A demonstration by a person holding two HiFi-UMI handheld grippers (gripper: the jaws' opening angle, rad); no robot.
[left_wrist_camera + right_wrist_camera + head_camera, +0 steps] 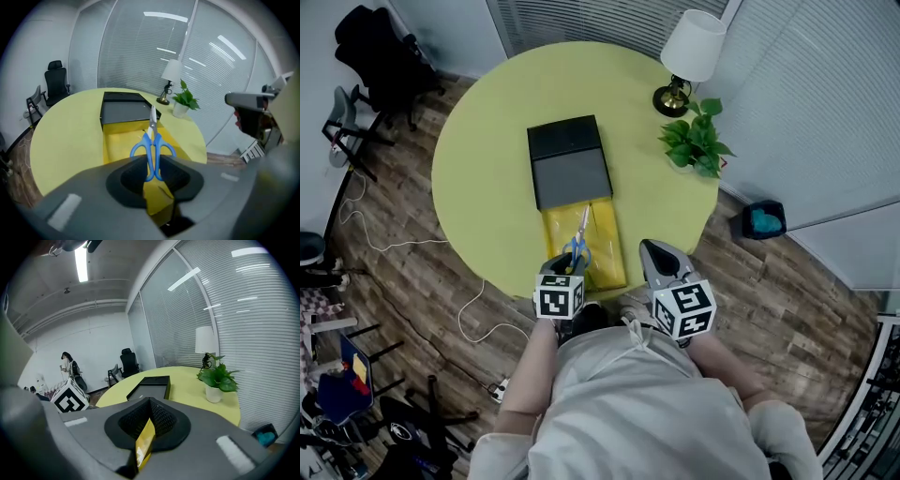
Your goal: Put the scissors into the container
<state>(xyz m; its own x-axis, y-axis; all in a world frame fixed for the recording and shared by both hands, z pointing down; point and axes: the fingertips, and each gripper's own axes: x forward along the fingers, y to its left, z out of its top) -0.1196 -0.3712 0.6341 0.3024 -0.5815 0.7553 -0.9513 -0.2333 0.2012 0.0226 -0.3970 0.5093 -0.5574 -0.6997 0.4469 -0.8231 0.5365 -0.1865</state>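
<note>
Left gripper [566, 263] is clamped on the scissors [152, 140] by their blue handles, blades aimed up-frame over the yellow container [607, 239] at lower center. My worry: let go while they're tilted and they could bounce off the low wall onto the table [487, 178].

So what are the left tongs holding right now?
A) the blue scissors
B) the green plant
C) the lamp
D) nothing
A: the blue scissors are pinched by their handles in the left tongs, with the blades pointing away over the yellow table.
</note>
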